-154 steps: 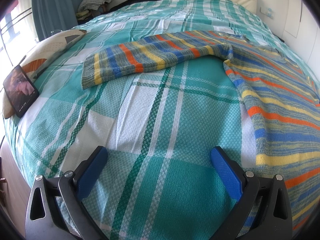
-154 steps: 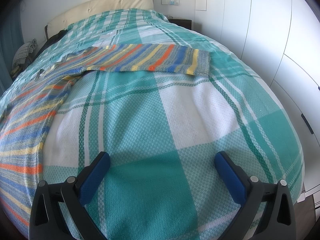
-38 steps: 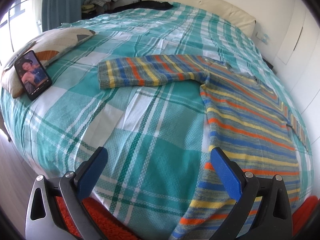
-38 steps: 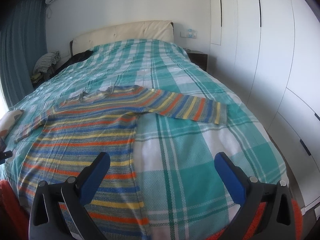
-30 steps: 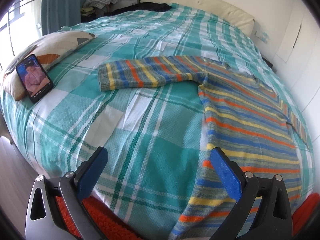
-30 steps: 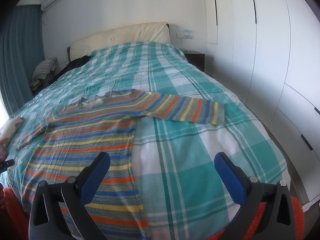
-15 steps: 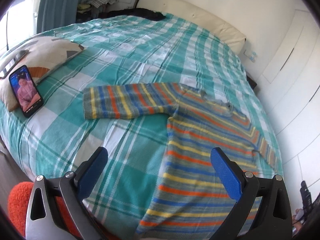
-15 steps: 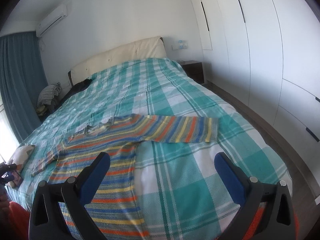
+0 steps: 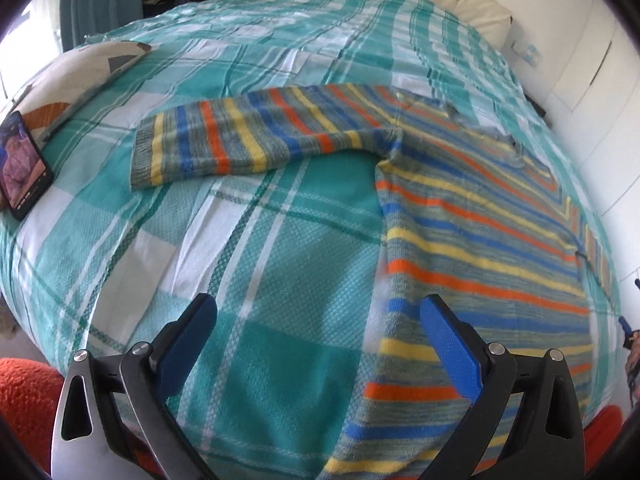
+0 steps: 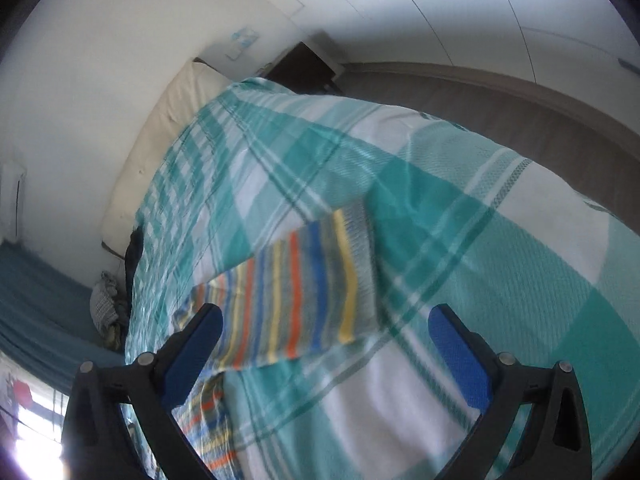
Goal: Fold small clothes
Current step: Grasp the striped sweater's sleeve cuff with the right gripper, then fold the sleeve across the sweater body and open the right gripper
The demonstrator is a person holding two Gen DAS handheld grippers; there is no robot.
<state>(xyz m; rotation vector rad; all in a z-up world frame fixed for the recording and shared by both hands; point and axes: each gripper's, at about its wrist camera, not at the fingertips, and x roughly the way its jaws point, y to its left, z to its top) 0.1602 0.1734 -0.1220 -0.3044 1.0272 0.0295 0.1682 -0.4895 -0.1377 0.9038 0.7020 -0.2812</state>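
Note:
A striped sweater (image 9: 472, 216), in blue, orange, yellow and grey, lies flat on the bed, both sleeves spread out sideways. Its left sleeve (image 9: 240, 140) reaches toward a pillow. My left gripper (image 9: 316, 316) is open above the bed near the sweater's bottom left corner, nothing between its blue fingers. In the right wrist view, tilted and blurred, the right sleeve (image 10: 304, 292) ends in a grey cuff just ahead of my open right gripper (image 10: 324, 328), which holds nothing.
The bed carries a teal and white plaid cover (image 9: 248, 264). A phone (image 9: 22, 168) leans on a patterned pillow (image 9: 76, 72) at the left edge. Orange fabric (image 9: 24, 396) shows at the bottom left. White wardrobes (image 10: 460, 8) and a dark nightstand (image 10: 304, 64) stand on the right.
The left gripper has dropped closer to the bed near the sweater's hem. The right gripper has swung and tilted toward the right sleeve's cuff, blurring its view. Both stay open.

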